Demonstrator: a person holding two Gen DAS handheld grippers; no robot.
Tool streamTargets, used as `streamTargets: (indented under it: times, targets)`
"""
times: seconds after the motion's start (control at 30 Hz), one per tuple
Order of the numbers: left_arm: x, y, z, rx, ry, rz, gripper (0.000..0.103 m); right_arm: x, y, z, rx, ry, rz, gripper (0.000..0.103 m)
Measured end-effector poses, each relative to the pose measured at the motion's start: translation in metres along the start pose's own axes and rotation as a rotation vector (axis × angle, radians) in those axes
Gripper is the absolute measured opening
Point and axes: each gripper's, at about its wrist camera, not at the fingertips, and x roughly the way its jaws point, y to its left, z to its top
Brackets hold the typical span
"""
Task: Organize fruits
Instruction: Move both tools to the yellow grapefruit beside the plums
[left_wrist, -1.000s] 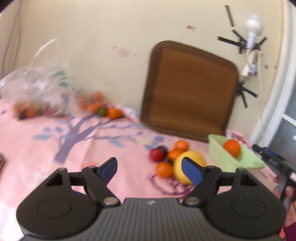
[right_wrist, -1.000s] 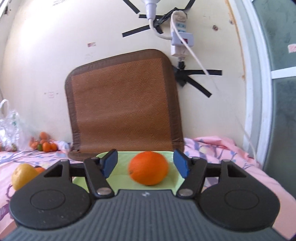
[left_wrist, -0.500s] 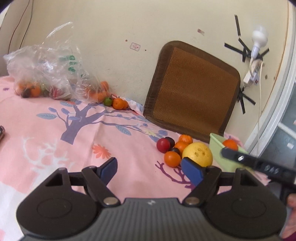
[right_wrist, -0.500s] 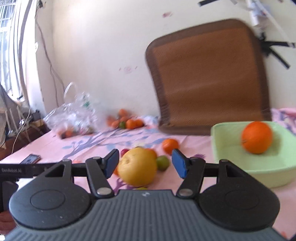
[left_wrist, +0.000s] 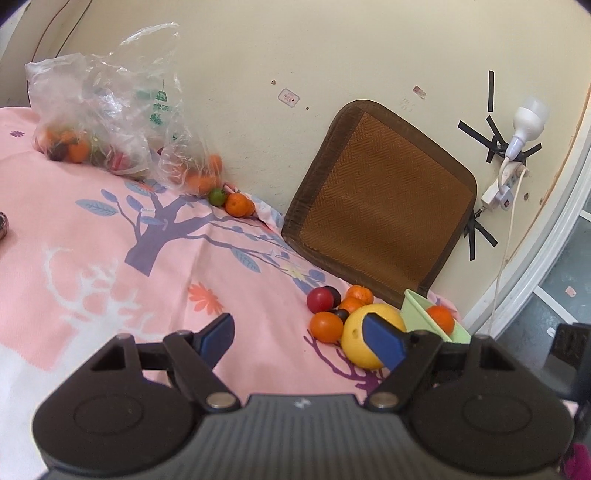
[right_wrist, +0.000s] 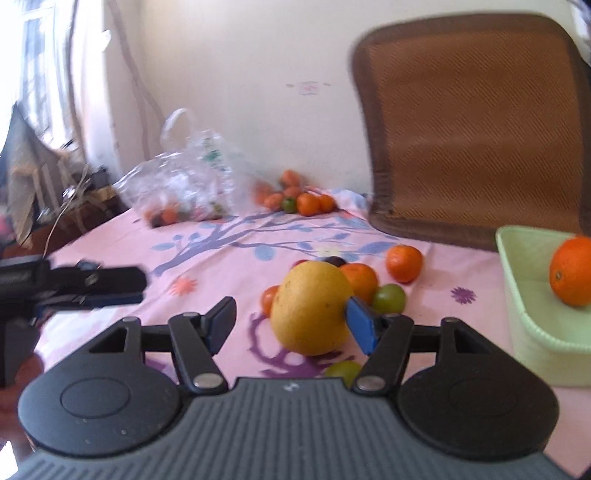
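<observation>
- Right wrist view, nearest: the right gripper (right_wrist: 291, 325) has its blue-padded jaws spread wide and grips nothing; the large yellow round citrus fruit (right_wrist: 312, 306) sits on the pink tree-print cloth (right_wrist: 221, 254) between the pads, nearer the right one, though whether that pad touches it is unclear.
- Just under the yellow fruit's near edge lies a small green grape-like fruit (right_wrist: 341, 367); a second green one (right_wrist: 388, 298) and several small orange mandarins (right_wrist: 403, 263) crowd its far side.
- To the right stands the pale green plastic basket (right_wrist: 517, 295), holding one orange (right_wrist: 571, 271).
- Left wrist view: the left gripper (left_wrist: 299, 336) is likewise wide open and empty, held above bare cloth, left of the fruit cluster.
- Farther back, a clear plastic bag of mixed fruit (left_wrist: 107, 122) slumps by the wall, with loose mandarins and a green lime (left_wrist: 217, 196) beside it; a brown woven cushion (left_wrist: 380, 218) leans on the wall.
- Judged risks: the yellow fruit is round and wide, so closing off-centre could squirt it forward into the mandarins and scatter them.
- The near green fruit could get pinched or rolled off the cloth.
- The basket rim is close, so a low carry could clip it.
</observation>
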Motion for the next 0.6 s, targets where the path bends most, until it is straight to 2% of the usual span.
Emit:
streamTargets:
  times: [0.13, 0.2, 0.33, 0.4, 0.5, 0.6]
  targets:
    - [0.000, 0.000, 0.000, 0.000, 0.000, -0.002, 0.079, -0.006, 0.032, -0.008, -0.130, 0.010, 0.079, 0.069]
    - [0.000, 0.000, 0.000, -0.001, 0.000, -0.002, 0.079, -0.006, 0.043, -0.009, -0.166, 0.015, 0.124, 0.066]
    - [0.000, 0.002, 0.001, -0.005, 0.003, -0.002, 0.079, -0.005, 0.039, -0.001, -0.152, -0.040, 0.067, 0.067]
    - [0.001, 0.002, 0.001, -0.003, 0.008, -0.004, 0.079, 0.001, 0.030, 0.004, -0.109, -0.048, 0.019, 0.073]
    - [0.003, 0.000, 0.001, 0.011, 0.017, -0.003, 0.079, 0.025, 0.028, 0.004, -0.114, 0.014, 0.012, 0.075]
    - [0.006, -0.003, 0.001, 0.030, 0.032, 0.000, 0.079, 0.049, 0.042, -0.002, -0.151, 0.075, 0.048, 0.072]
